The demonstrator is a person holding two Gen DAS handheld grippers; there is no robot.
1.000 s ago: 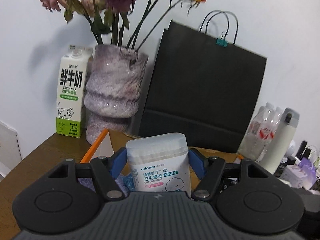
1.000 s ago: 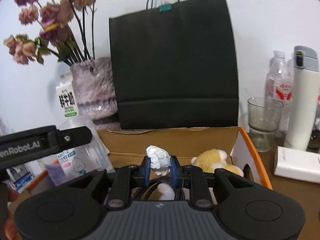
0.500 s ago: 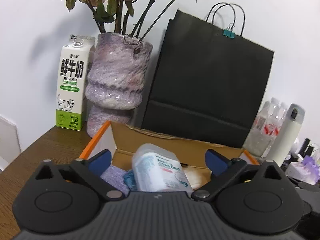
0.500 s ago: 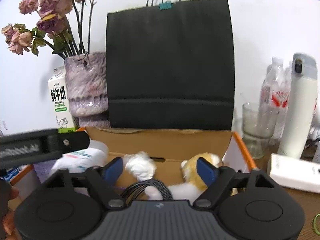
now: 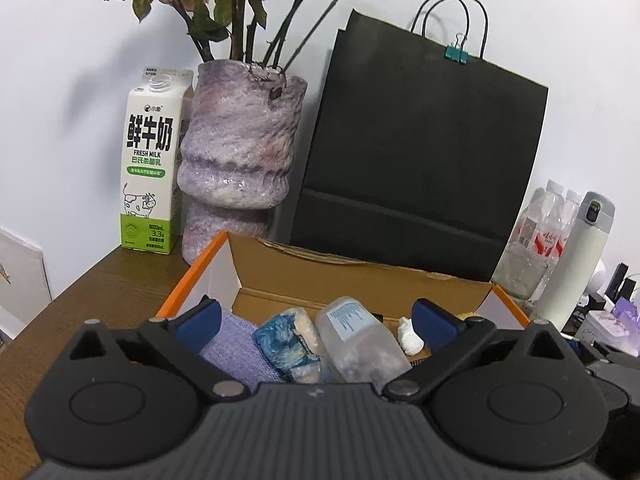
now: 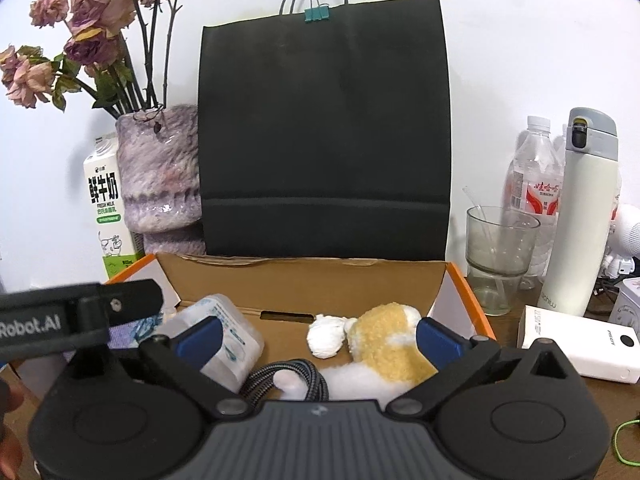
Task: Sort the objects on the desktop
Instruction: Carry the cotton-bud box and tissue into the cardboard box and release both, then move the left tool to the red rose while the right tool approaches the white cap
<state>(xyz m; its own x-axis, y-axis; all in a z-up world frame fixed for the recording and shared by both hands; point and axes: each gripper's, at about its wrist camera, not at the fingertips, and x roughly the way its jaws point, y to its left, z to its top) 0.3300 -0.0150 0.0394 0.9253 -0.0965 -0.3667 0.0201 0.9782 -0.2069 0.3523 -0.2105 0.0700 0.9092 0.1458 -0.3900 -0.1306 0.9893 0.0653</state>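
Both grippers hang spread and empty over the cardboard box [image 6: 304, 280], which serves as the sorting bin. Just ahead of the left gripper [image 5: 316, 320] the cotton-bud tub [image 5: 360, 340] lies tipped on its side among a purple cloth [image 5: 236, 356] and a blue packet [image 5: 288, 344]. Ahead of the right gripper [image 6: 318, 336] sit a cable [image 6: 288, 380], plush toy [image 6: 384, 344] and paper wad [image 6: 326, 336]. Beyond, a black bag [image 6: 324, 132] leans against the wall, out of the way.
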